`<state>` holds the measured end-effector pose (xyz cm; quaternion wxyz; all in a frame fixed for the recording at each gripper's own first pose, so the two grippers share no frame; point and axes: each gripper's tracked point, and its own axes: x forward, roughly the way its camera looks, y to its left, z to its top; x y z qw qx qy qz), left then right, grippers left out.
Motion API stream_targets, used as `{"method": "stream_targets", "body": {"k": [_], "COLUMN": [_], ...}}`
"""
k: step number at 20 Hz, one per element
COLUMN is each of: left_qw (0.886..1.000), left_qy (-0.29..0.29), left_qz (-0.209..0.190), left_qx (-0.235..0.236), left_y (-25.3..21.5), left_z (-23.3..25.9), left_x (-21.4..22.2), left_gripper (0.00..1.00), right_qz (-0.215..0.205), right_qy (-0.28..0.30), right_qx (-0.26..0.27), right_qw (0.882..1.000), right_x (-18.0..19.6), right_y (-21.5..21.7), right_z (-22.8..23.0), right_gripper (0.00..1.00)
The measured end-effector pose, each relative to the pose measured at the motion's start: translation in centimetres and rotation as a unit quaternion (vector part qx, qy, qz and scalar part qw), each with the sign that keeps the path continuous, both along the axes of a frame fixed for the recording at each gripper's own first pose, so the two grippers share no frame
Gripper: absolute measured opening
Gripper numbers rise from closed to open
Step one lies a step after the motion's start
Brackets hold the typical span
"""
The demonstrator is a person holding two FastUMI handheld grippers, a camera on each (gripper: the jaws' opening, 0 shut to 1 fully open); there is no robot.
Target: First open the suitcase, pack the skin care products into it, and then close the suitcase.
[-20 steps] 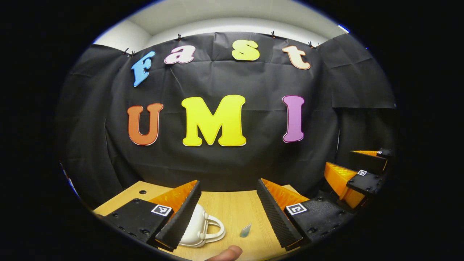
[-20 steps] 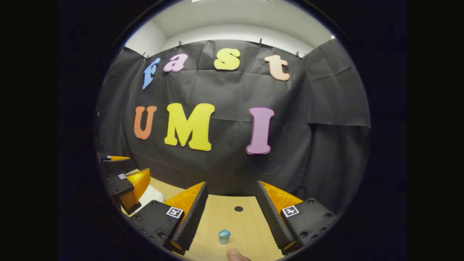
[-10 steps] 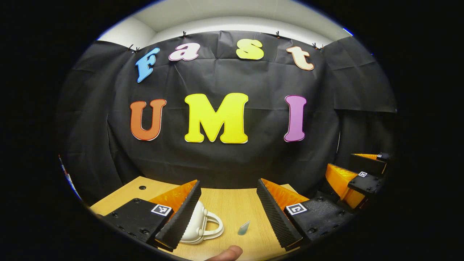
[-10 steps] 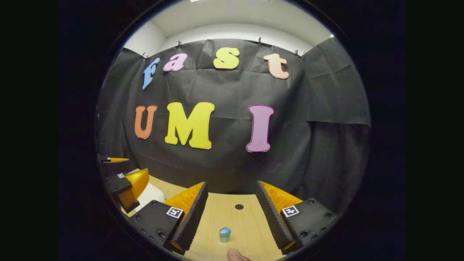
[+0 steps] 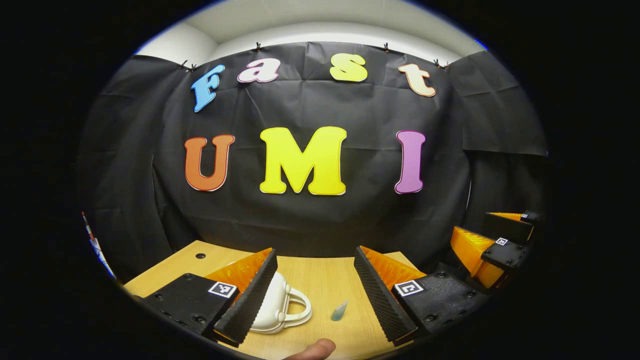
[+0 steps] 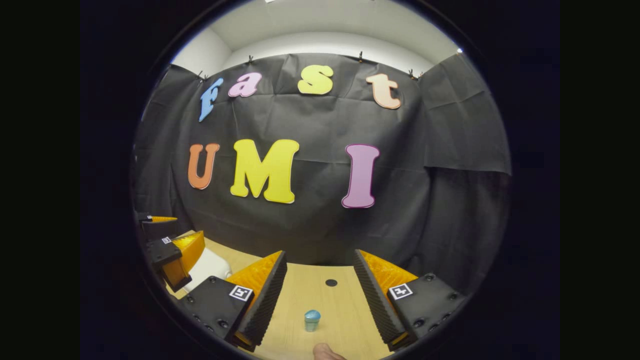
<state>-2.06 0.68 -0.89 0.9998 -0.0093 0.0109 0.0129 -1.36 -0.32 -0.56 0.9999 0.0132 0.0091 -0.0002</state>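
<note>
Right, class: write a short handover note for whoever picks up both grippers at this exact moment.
Left gripper: open, holding nothing, above the wooden table.
Right gripper: open, holding nothing.
White suitcase: closed, on the table, partly behind the left gripper's left finger.
Small blue-capped skin care product: on the table between the right gripper's fingers, untouched.
Done: nothing yet.
Left: open suitcase, pack product, close suitcase.

one white suitcase (image 5: 277, 307), one small blue tube (image 5: 339, 311), two tools: left tool (image 5: 315, 292), right tool (image 6: 320, 295).
</note>
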Motion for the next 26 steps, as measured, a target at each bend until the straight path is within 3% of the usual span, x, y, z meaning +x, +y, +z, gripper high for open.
{"method": "stream_targets", "body": {"k": [4,10,13,17,20,23,26], "left_qw": [1.0,0.994,0.98,0.943,0.9,0.849,0.806], "left_qy": [-0.008,0.046,0.061,0.085,0.107,0.127,0.153], "left_qz": [-0.012,-0.014,-0.029,-0.047,-0.044,-0.035,-0.023], "left_qx": [0.026,0.095,0.188,0.318,0.419,0.512,0.572], "left_y": [0.7,3.7,4.1,4.1,4.0,4.5,4.8], "left_z": [-2.3,-11.7,-15.8,-21.1,-24.5,-27.2,-29.0], "left_x": [0.4,2.8,4.0,6.0,7.5,9.1,10.4], "left_gripper": [0.98,0.98,1.0,0.99,0.99,0.98,0.96], "right_qz": [-0.011,-0.05,-0.071,-0.096,-0.111,-0.13,-0.138], "right_qy": [-0.003,0.021,0.032,0.052,0.061,0.079,0.1], "right_qx": [-0.014,-0.052,-0.056,-0.037,-0.026,-0.026,-0.02], "right_qw": [1.0,0.997,0.995,0.993,0.992,0.988,0.985], "right_x": [-0.2,-1.0,-1.7,-2.3,-2.9,-3.5,-4.0], "right_y": [-1.2,-6.0,-8.2,-10.6,-12.3,-14.2,-15.1], "right_z": [-0.9,-4.8,-6.5,-8.5,-9.6,-11.4,-13.2], "right_gripper": [0.8,0.8,0.8,0.8,0.8,0.8,0.8]}}
